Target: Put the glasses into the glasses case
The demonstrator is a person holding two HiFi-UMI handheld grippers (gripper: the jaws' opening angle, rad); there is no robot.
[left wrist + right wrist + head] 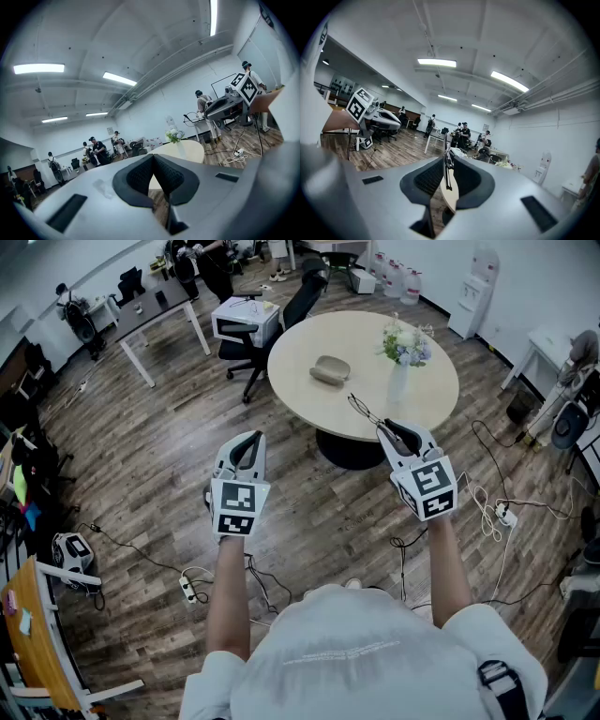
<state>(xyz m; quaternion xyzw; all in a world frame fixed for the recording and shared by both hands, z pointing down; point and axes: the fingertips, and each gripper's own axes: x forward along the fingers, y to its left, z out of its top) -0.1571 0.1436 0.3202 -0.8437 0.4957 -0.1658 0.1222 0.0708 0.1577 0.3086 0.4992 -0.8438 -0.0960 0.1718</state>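
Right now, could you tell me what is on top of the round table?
A closed glasses case, a vase of flowers, and, over the near edge, the glasses held by the right gripper. The case's inside is hidden.

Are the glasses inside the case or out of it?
Out: the right gripper holds the glasses, apart from the case lying on the table.

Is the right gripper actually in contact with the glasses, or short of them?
Touching. The right gripper view shows the right gripper with its jaws closed on a thin arm of the glasses, no gap on either side.
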